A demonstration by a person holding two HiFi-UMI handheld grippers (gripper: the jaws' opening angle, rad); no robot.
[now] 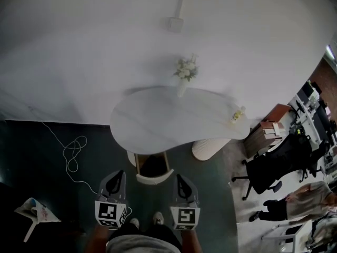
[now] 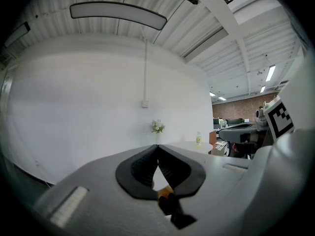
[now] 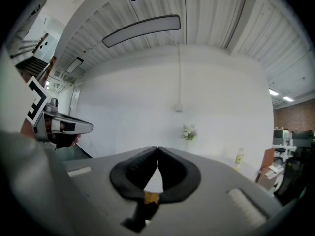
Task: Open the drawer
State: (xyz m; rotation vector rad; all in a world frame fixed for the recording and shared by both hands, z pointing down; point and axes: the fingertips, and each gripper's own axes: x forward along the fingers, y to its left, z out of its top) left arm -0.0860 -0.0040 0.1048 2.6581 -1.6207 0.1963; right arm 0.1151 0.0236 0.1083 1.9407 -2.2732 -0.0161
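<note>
Right gripper (image 3: 157,148), fingers (image 3: 133,173) together, empty.

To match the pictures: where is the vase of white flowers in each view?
Head view: vase of white flowers, above centre, at the table's far edge.
Left gripper view, just below centre.
Right gripper view, right of centre.
Shared landmark: wall box above it.

Legible text, brands, numbers: none. Square markers (image 1: 108,212) on left gripper (image 1: 120,175) and right gripper (image 1: 180,178): coded patterns only. Bottle (image 3: 239,156) label, far beyond claws: unreadable.
</note>
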